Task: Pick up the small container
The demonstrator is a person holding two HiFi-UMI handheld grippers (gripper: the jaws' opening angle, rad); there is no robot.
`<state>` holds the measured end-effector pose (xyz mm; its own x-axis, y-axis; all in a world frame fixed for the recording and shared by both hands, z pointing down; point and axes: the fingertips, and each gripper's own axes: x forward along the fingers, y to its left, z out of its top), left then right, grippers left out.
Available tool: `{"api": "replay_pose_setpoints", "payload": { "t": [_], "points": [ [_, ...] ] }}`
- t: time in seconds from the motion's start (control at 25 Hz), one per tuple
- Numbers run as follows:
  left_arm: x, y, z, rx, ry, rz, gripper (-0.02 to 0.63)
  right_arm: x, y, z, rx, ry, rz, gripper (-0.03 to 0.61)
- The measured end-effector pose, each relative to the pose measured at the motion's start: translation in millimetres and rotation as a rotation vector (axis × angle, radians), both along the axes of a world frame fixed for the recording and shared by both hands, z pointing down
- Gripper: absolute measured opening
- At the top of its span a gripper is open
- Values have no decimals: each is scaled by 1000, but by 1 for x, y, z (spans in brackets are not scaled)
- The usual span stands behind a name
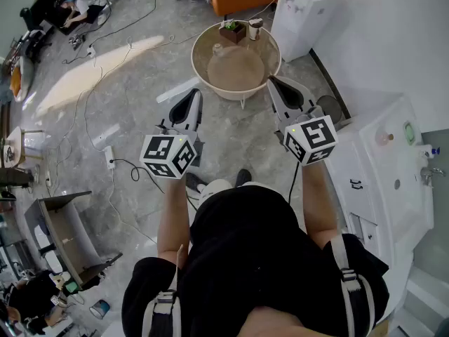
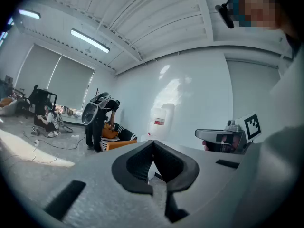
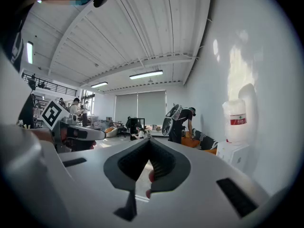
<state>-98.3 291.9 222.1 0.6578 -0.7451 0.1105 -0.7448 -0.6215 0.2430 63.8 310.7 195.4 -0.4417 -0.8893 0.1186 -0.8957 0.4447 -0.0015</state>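
Beige and round, the table (image 1: pixel 238 72) fills the upper centre of the head view. Near its upper edge we see the small white container with a dark top (image 1: pixel 255 27), just beside a dark brown planter box (image 1: pixel 232 31). Our left gripper (image 1: pixel 196 94) and right gripper (image 1: pixel 271 82) sit below the table in frame, each with jaws pressed together on nothing. A white water dispenser (image 3: pixel 232 156) carries a red label (image 3: pixel 238 121), print too small to read.
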Motion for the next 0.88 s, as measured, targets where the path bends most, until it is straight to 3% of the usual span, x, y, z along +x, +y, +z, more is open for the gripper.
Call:
{"api": "replay_pose_setpoints", "payload": {
  "t": [0.48, 0.88],
  "points": [
    [-4, 3, 3, -8, -31, 8, 18, -14, 9, 5, -4, -5, -33, 3],
    [0, 6, 10, -13, -34, -4, 18, 8, 10, 12, -18, -84, 15, 4]
  ]
}}
